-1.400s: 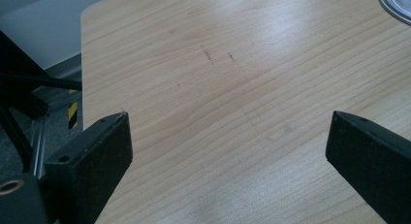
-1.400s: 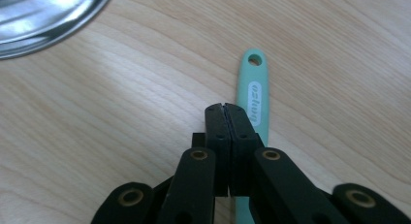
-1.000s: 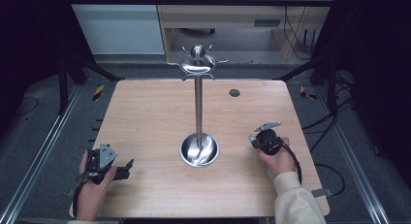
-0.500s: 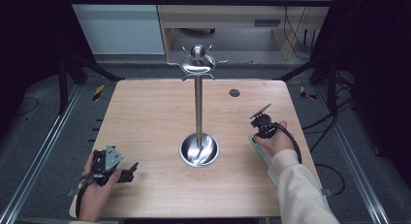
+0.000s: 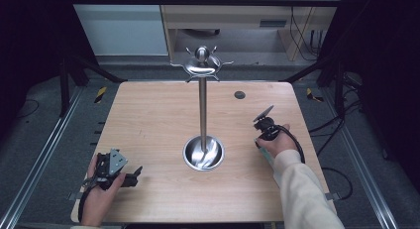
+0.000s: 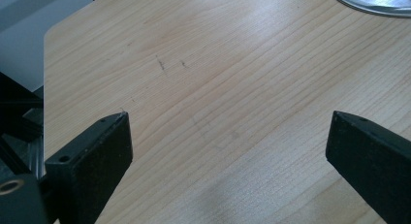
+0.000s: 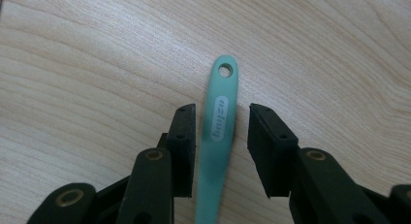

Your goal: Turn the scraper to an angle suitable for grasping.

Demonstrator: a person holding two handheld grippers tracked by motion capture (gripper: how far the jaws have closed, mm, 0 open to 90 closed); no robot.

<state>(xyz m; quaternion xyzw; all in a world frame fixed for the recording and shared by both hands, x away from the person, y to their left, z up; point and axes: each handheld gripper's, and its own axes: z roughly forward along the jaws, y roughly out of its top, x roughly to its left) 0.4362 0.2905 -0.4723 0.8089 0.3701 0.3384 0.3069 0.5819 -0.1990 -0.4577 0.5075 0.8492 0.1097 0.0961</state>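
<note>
A teal utensil handle [image 7: 219,117] with a hanging hole at its end lies flat on the wooden table [image 5: 148,120]. My right gripper [image 7: 222,112] is open and points down, one jaw on each side of the handle with a small gap on each side. In the high view the right gripper [image 5: 265,124] is at the table's right, held by a hand. My left gripper [image 5: 130,175] rests near the front left corner. Its jaws [image 6: 228,132] stand wide open over bare wood.
A tall metal stand [image 5: 202,105] with hooks around its top rises from a shiny round base dish [image 5: 203,153] at the table's middle. The dish rim [image 6: 378,1] is ahead of the left gripper. A small dark disc [image 5: 239,95] lies at the back right.
The right gripper has moved a little farther from the person and tipped down over the teal handle. The left hand has drawn slightly toward the near edge.
</note>
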